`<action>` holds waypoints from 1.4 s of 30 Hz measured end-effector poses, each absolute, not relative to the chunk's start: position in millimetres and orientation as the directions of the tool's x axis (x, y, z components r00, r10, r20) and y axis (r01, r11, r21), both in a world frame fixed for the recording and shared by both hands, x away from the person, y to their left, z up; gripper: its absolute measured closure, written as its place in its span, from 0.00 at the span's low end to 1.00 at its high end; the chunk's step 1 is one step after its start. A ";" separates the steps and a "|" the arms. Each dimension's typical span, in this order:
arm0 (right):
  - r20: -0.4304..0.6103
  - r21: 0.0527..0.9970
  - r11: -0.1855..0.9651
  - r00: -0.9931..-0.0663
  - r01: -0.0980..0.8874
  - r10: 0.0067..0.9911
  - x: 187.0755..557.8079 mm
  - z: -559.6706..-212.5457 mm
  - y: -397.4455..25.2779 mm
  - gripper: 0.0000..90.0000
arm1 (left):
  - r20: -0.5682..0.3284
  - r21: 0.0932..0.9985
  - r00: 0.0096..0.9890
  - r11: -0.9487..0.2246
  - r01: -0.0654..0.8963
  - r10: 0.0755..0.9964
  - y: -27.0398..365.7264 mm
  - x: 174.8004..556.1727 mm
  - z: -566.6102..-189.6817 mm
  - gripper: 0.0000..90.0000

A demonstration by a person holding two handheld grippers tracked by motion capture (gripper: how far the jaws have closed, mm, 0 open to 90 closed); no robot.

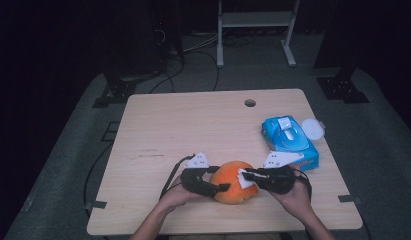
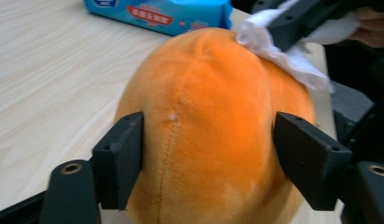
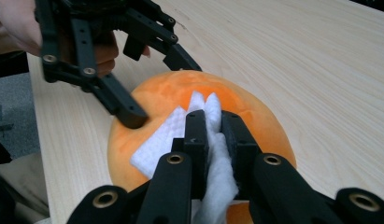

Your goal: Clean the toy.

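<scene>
Wiping step in hand. Left tool (image 1: 224,187) clamps the orange plush ball (image 1: 233,182) at the desk's (image 1: 193,120) near edge; right tool (image 3: 214,122) grips a white wipe (image 3: 164,137) pressed on top (contact evident). Next: stroke across the surface, ball steadied.

The blue wipes pack (image 2: 161,11) at the top of the left gripper view carries a red label with white characters, too blurred to read.
</scene>
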State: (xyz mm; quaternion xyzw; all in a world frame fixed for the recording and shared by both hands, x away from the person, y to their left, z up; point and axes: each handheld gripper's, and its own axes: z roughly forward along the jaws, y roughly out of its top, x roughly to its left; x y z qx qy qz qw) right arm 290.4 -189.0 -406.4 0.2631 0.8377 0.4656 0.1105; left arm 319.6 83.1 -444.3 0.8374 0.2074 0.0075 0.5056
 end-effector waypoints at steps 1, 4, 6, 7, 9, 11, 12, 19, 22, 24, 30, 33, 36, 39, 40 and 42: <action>0.060 0.838 0.427 -0.835 0.340 0.547 291.0 -406.2 -189.3 0.90 | -0.193 0.851 0.915 -0.404 0.336 0.354 83.2 319.4 -444.5 0.28; 0.069 0.844 0.412 -0.830 0.344 0.553 292.2 -404.3 -188.2 0.90 | -0.175 0.852 0.924 -0.419 0.315 0.340 81.1 318.0 -444.4 0.28; 0.061 0.847 0.414 -0.833 0.335 0.550 291.0 -402.3 -183.6 0.90 | -0.161 0.854 0.933 -0.428 0.295 0.322 78.4 315.1 -444.4 0.28; 0.056 0.849 0.416 -0.837 0.327 0.544 289.9 -401.2 -180.4 0.90 | -0.149 0.855 0.939 -0.438 0.279 0.308 77.0 313.2 -444.3 0.28; 0.051 0.852 0.421 -0.850 0.310 0.524 288.1 -400.1 -172.7 0.90 | -0.130 0.854 0.946 -0.451 0.259 0.296 73.1 309.2 -444.1 0.29; 0.030 0.847 0.442 -0.857 0.294 0.514 286.2 -400.7 -164.8 0.90 | -0.112 0.849 0.948 -0.467 0.247 0.299 71.0 307.5 -443.0 0.28; 0.013 0.844 0.455 -0.858 0.285 0.513 285.7 -401.0 -162.5 0.90 | -0.113 0.847 0.946 -0.468 0.252 0.304 71.7 308.1 -442.5 0.29; 0.026 0.840 0.434 -0.824 0.325 0.566 291.3 -402.7 -183.7 0.90 | -0.136 0.849 0.936 -0.449 0.279 0.324 76.8 313.7 -443.7 0.31; 0.027 0.835 0.435 -0.816 0.336 0.578 289.4 -403.7 -190.8 0.90 | -0.142 0.848 0.934 -0.447 0.286 0.327 78.8 315.1 -444.5 0.31; 0.019 0.833 0.445 -0.821 0.329 0.571 286.6 -403.8 -191.6 0.90 | -0.134 0.847 0.938 -0.454 0.275 0.319 79.1 314.1 -444.1 0.31; 0.037 0.846 0.435 -0.847 0.309 0.530 286.4 -403.4 -183.1 0.90 | -0.074 0.881 0.951 -0.428 0.204 0.300 73.3 312.0 -435.8 0.12; 0.019 0.847 0.449 -0.860 0.285 0.511 284.5 -402.3 -176.5 0.90 | -0.074 0.873 0.951 -0.441 0.207 0.301 73.2 310.8 -440.5 0.17; 0.027 0.846 0.441 -0.850 0.300 0.527 286.5 -401.8 -180.8 0.90 | -0.112 0.862 0.937 -0.438 0.257 0.332 78.5 315.5 -440.8 0.32; 0.046 0.843 0.425 -0.833 0.329 0.552 291.6 -403.7 -189.6 0.90 | -0.147 0.854 0.922 -0.424 0.301 0.358 82.7 319.9 -442.0 0.35; 0.059 0.842 0.419 -0.830 0.340 0.554 292.7 -405.6 -192.6 0.89 | -0.161 0.854 0.918 -0.416 0.313 0.362 84.7 321.6 -442.8 0.36; 0.071 0.838 0.416 -0.828 0.352 0.556 292.2 -407.4 -195.9 0.89 | -0.183 0.854 0.912 -0.400 0.332 0.367 87.9 323.7 -444.2 0.36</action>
